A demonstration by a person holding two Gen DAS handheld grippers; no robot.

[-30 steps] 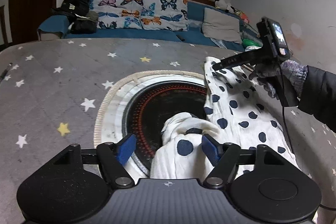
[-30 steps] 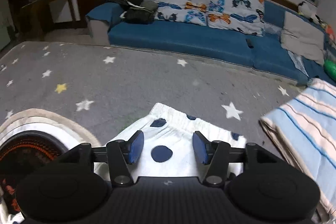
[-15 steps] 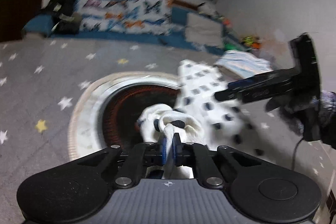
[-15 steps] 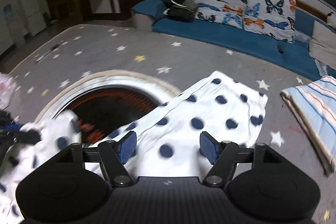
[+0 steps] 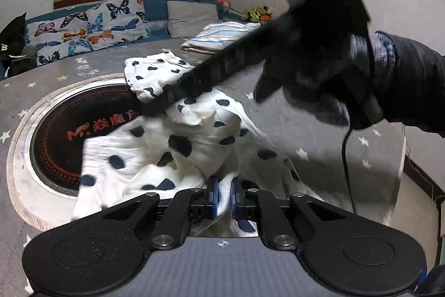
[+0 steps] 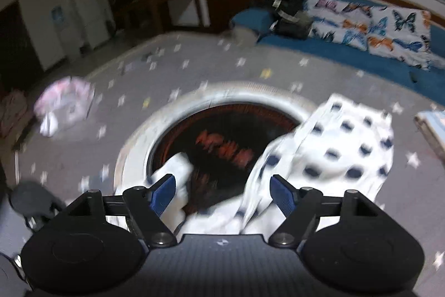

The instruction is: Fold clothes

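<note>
A white garment with dark blue dots (image 5: 194, 141) lies crumpled, partly over a round black disc with red lettering (image 5: 83, 130) on the grey star-patterned cloth (image 5: 319, 130). My left gripper (image 5: 222, 196) is shut on a bunched fold of it, close to the camera. A gloved hand (image 5: 319, 80) holds the right gripper's dark body across and above the garment in the left wrist view. In the blurred right wrist view, my right gripper (image 6: 222, 185) is open over the disc (image 6: 222, 135), with the dotted garment (image 6: 347, 146) spread to its right.
A folded blue-striped cloth (image 5: 219, 35) lies at the far side near the blue sofa with butterfly cushions (image 5: 91, 24). A pink and white garment (image 6: 64, 105) sits to the left on the star cloth. Dark bags (image 6: 289, 10) rest on the sofa.
My left gripper has shut on the garment's bunched fold and pulled it nearer and up. The right gripper stayed open and swung back and left, now crossing above the garment.
</note>
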